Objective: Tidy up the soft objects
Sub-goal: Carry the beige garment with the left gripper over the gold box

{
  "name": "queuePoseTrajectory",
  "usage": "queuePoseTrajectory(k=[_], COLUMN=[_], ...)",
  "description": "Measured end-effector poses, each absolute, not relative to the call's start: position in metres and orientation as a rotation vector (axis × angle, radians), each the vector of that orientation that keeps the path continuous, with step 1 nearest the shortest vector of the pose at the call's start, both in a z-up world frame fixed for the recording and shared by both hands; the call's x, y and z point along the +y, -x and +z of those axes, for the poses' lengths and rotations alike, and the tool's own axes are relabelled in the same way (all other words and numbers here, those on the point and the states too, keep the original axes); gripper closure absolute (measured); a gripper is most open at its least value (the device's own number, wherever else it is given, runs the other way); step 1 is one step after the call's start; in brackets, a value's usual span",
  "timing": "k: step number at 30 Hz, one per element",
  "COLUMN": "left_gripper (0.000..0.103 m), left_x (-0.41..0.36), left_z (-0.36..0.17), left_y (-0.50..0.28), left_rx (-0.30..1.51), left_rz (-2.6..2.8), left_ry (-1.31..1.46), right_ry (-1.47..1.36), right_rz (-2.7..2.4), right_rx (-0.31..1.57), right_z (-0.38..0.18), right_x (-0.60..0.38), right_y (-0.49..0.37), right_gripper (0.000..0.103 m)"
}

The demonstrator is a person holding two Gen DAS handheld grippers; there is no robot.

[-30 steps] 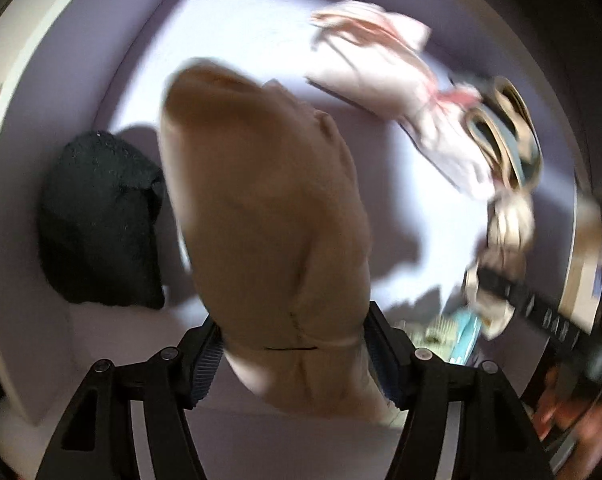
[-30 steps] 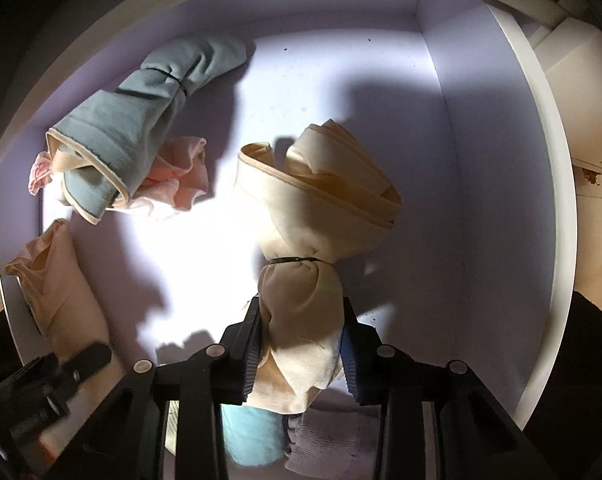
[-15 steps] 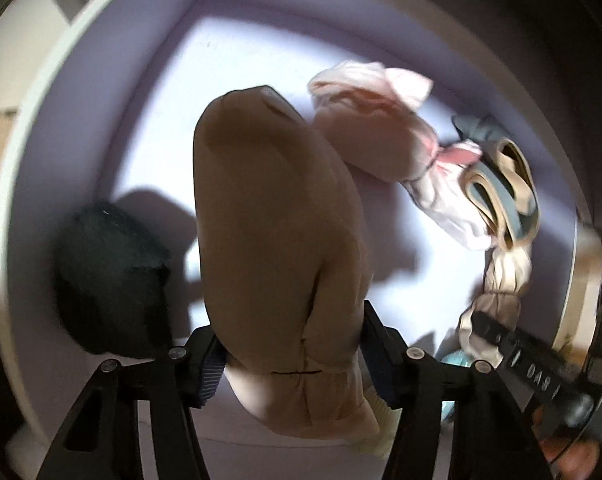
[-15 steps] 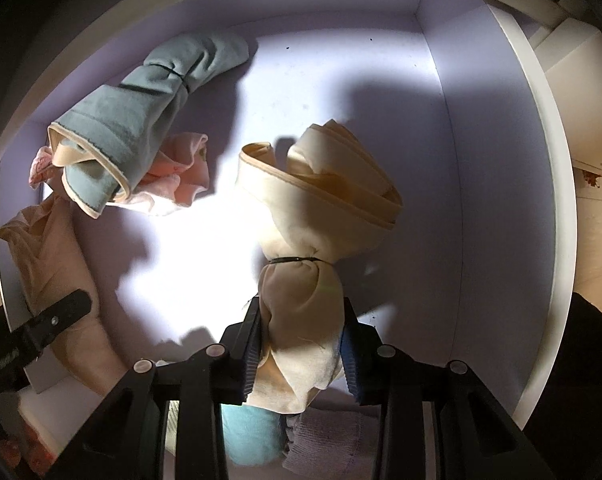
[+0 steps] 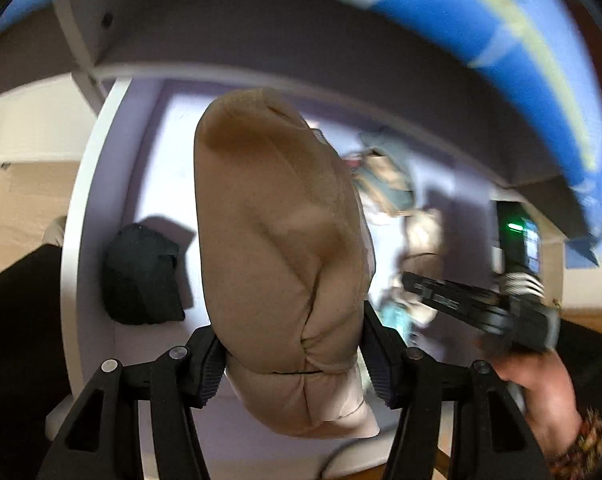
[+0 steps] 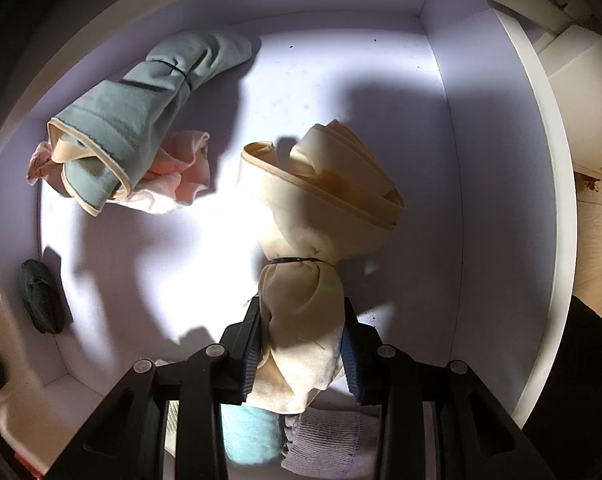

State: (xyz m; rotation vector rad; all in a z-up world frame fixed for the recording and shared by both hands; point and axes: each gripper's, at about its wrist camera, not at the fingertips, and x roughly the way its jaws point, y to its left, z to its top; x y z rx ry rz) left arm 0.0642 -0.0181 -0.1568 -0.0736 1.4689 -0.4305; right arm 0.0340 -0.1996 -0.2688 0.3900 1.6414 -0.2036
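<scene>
In the left wrist view, a lilac-lined drawer [image 5: 113, 184] was seen below, its white rim curving down the left side and a dark overhanging edge with a blue band [image 5: 481, 12] closing off the top; open floor lay between the left wall and the hanging cloth. The left gripper [image 5: 295, 360] was clamped on a tan bundle [image 5: 277, 248], which was pinched low between the two pads and hung forward past the fingertips, clear of the drawer floor. A black bundle [image 5: 141, 276] was seen against the left wall. At the right, a hand [image 5: 541, 396] with the other gripper was visible, blurred. In the right wrist view, the drawer's far corner and right wall were seen, with bare floor left of centre. The right gripper [image 6: 301, 344] was closed on a cream bundle [image 6: 313, 232], tied with a dark band just beyond the pads, its flared end pointing towards the floor. A grey-green bundle [image 6: 141, 116] lay over a pink cloth [image 6: 181, 168] at the upper left, well apart.
</scene>
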Motion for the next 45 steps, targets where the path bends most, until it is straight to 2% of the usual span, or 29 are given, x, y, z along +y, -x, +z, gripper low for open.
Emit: queuePoseTrajectory(k=[13, 14, 20, 28, 37, 45], left_gripper=[0.044, 0.044, 0.044, 0.044, 0.044, 0.044], left_x=[-0.011, -0.024, -0.033, -0.062, -0.082, -0.098], left_z=[-0.059, -0.063, -0.007, 0.020, 0.068, 0.066], left_y=[-0.038, -0.033, -0.032, -0.036, -0.119, -0.216], left_rx=[1.318, 1.303, 1.214, 1.188, 1.153, 1.178], left_rz=[-0.618, -0.633, -0.708, -0.790, -0.732, -0.600], left_ry=[0.037, 0.035, 0.003, 0.010, -0.031, -0.092], right_ry=[-0.391, -0.391, -0.389, -0.389, -0.389, -0.413], right_rz=[-0.194, -0.192, -0.189, -0.186, -0.185, -0.179], right_rx=[1.637, 1.636, 1.635, 1.633, 1.631, 1.626], right_z=[-0.272, -0.272, -0.273, -0.274, -0.275, -0.277], right_x=[-0.202, -0.202, -0.202, -0.202, -0.202, -0.204], right_y=[-0.031, -0.031, -0.029, -0.027, -0.025, -0.022], right_gripper=[0.067, 0.067, 0.067, 0.067, 0.067, 0.065])
